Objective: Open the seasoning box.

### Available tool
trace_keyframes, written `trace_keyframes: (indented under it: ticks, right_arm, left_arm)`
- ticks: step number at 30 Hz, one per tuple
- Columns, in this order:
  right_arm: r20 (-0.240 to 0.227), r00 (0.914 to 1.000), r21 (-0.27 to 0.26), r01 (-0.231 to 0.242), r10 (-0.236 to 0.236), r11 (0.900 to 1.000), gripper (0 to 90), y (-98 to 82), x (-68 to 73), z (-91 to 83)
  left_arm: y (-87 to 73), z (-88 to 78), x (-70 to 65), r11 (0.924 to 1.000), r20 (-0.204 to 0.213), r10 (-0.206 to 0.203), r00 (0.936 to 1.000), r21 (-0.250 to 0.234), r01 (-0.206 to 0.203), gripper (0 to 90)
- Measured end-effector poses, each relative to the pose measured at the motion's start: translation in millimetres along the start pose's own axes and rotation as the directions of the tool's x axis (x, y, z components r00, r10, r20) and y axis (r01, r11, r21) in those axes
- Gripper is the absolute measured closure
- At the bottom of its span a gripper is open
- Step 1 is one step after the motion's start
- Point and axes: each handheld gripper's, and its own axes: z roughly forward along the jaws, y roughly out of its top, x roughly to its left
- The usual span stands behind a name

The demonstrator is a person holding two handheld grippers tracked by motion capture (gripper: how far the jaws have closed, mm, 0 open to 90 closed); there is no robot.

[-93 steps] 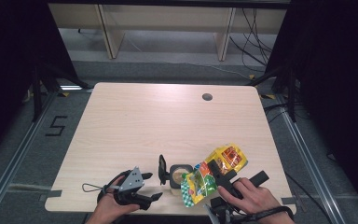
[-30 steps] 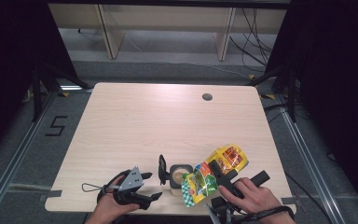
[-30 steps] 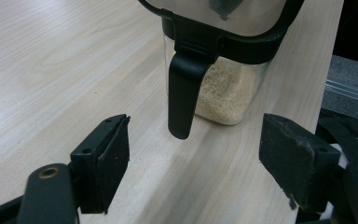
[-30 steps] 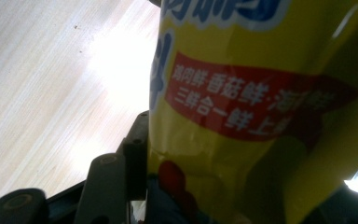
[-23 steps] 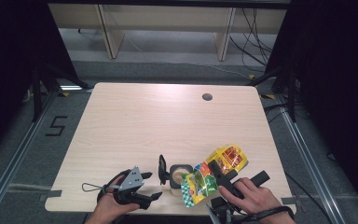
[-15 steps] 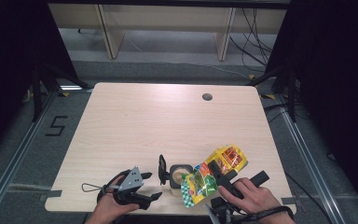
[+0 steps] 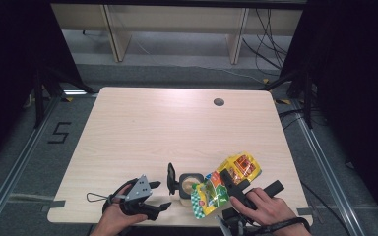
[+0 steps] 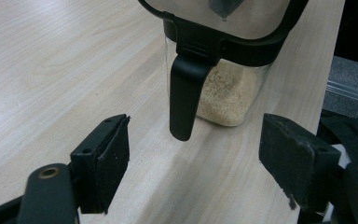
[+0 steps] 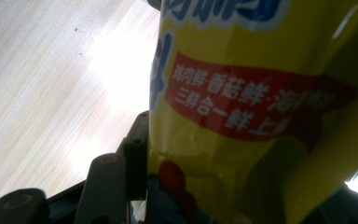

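We have the right gripper (image 7: pixel 234 186) clamped on the yellow seasoning pouch (image 7: pixel 226 183), tipped over the open clear container (image 7: pixel 188 184) near the desk's (image 7: pixel 177 128) front edge. Container holds beige granules, its black lid (image 7: pixel 171 178) flipped up on the left. Left gripper (image 7: pixel 158 195) sits just left of the container, jaws apart, nothing between them; lid latch (image 8: pixel 184 95) hangs ahead of it.

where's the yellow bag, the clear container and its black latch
yellow bag (image 7: pixel 229 181), high view, on its printed front
clear container (image 8: pixel 230 95), left gripper view, on its granule-filled wall
black latch (image 8: pixel 185 100), left gripper view, on the hanging flap
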Motion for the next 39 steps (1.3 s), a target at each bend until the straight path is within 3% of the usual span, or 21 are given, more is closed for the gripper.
trace_keyframes:
  ticks: [5, 6, 8, 9, 12, 14, 16, 21, 23, 24, 26, 28, 29, 35, 36, 37, 39]
  right_arm:
    - [0.007, 1.0, -0.003, 0.0, 0.0, 1.0, 51.3, 0.1, -0.7, -0.2]
    - [0.003, 0.9998, -0.003, 0.021, -0.021, 1.0, 51.3, -0.8, -2.5, -0.7]
    - [0.005, 1.0, 0.0, 0.003, -0.003, 1.0, 51.3, -1.1, -2.0, -1.7]
    - [0.005, 1.0, 0.0, 0.003, -0.003, 1.0, 51.3, -1.1, -2.0, -1.7]
    - [0.007, 1.0, -0.003, -0.001, 0.001, 1.0, 51.3, 0.1, -1.1, -0.9]
    - [0.004, 0.9999, -0.012, 0.014, -0.014, 1.0, 51.3, -0.5, -2.1, -1.3]
    - [0.008, 1.0, -0.002, -0.004, 0.004, 1.0, 51.3, 0.2, -1.5, -1.1]
    - [0.007, 1.0, -0.009, 0.007, -0.007, 1.0, 51.3, 0.2, -1.8, -0.8]
    - [0.008, 0.9996, -0.01, 0.028, -0.028, 1.0, 51.3, -0.3, -2.5, -0.4]
    - [0.007, 0.9999, -0.01, 0.013, -0.013, 1.0, 51.3, -0.4, -1.8, -0.8]
    - [0.007, 1.0, -0.005, -0.003, 0.003, 1.0, 51.3, -0.2, -0.9, -0.8]
    - [0.007, 1.0, -0.005, -0.002, 0.002, 1.0, 51.3, -0.2, -0.9, -1.3]
    - [0.002, 0.9999, -0.005, 0.01, -0.01, 1.0, 51.3, -0.5, -1.5, -2.2]
    - [0.006, 0.9999, -0.002, -0.014, 0.014, 1.0, 51.3, -1.3, 0.2, -2.4]
    - [0.008, 0.9998, -0.003, -0.017, 0.017, 1.0, 51.3, -1.4, 0.6, -2.2]
    - [0.006, 0.9998, -0.01, 0.02, -0.02, 1.0, 51.3, -2.3, -1.3, -1.6]
    - [0.003, 1.0, -0.011, 0.008, -0.008, 1.0, 51.3, -1.9, -0.5, -1.6]
  left_arm:
    - [0.4, -0.8, -0.4, 1.0, 0.002, 0.001, 1.0, -0.007, -0.001, 24.2]
    - [0.6, -0.8, -0.3, 1.0, 0.001, 0.0, 1.0, -0.007, 0.0, 24.2]
    - [2.0, -0.8, 2.8, 0.9995, 0.006, 0.03, 0.9995, -0.002, -0.03, 24.2]
    - [0.9, -0.4, 1.0, 1.0, 0.003, 0.0, 1.0, -0.001, 0.0, 24.2]
    - [0.8, -0.5, 0.0, 1.0, 0.001, -0.001, 1.0, -0.008, 0.001, 24.2]
    - [1.8, -0.5, 1.8, 0.9996, 0.002, 0.025, 0.9997, -0.011, -0.025, 24.2]
    - [1.2, -1.1, 1.8, 0.9996, 0.005, 0.029, 0.9996, -0.006, -0.029, 24.2]
    - [1.8, -1.1, 2.3, 0.9995, 0.002, 0.032, 0.9995, -0.003, -0.032, 24.2]
    - [1.5, -0.9, 1.7, 0.9996, 0.005, 0.028, 0.9996, -0.007, -0.028, 24.2]
    - [1.9, -0.8, 2.3, 0.9995, -0.001, 0.03, 0.9996, -0.007, -0.03, 24.2]
    - [1.1, -0.4, 0.5, 0.9999, -0.006, -0.004, 1.0, -0.01, 0.004, 24.2]
    - [1.7, -0.7, 1.9, 0.9998, -0.003, 0.02, 0.9998, -0.006, -0.02, 24.2]
    - [2.0, 0.0, 0.9, 0.9999, -0.005, -0.002, 1.0, -0.012, 0.002, 24.2]
    - [1.9, 1.3, 1.6, 1.0, 0.001, 0.002, 1.0, -0.006, -0.002, 24.2]
    - [1.9, 1.6, 1.1, 0.9997, 0.005, -0.018, 0.9998, -0.014, 0.018, 24.2]
    - [1.9, 0.9, 2.0, 0.9999, -0.003, -0.009, 1.0, -0.008, 0.009, 24.2]
    - [2.3, 0.2, 2.1, 1.0, -0.009, -0.002, 1.0, -0.006, 0.002, 24.2]
